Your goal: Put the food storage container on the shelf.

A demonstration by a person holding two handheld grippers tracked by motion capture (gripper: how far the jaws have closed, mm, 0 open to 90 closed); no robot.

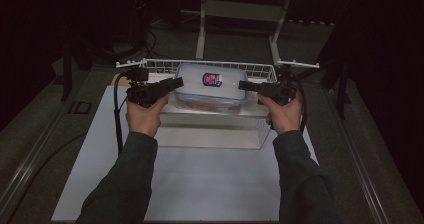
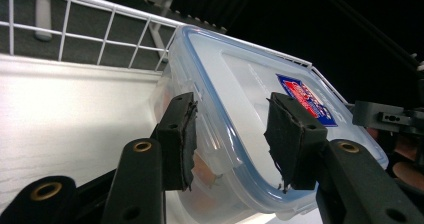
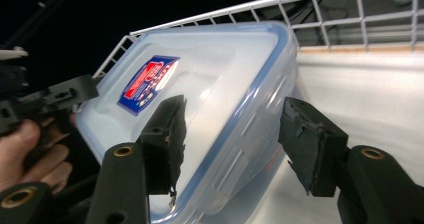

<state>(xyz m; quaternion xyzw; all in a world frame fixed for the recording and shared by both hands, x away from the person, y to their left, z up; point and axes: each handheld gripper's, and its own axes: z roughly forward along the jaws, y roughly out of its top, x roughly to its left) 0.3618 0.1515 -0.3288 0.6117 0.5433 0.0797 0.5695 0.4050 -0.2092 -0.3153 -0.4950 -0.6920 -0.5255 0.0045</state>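
Over the white wire basket at the far end of the table, a clear plastic container with a blue-rimmed lid and a red-and-blue label sits between the two tools. From the high view, the left tool reaches in at the container's left end and the right tool at its right end, each gripped by a hand coming from a dark sleeve. Seen from the left gripper view, the left tool has its jaws apart, straddling the lid's edge without pressing on it. Seen from the right gripper view, the right tool stands the same way, jaws apart on either side of the rim. Something reddish shows dimly through the container's wall. By my reckoning the approach is finished and both tools are lined up; closing on the two ends and lifting the container out of the basket are left to do.
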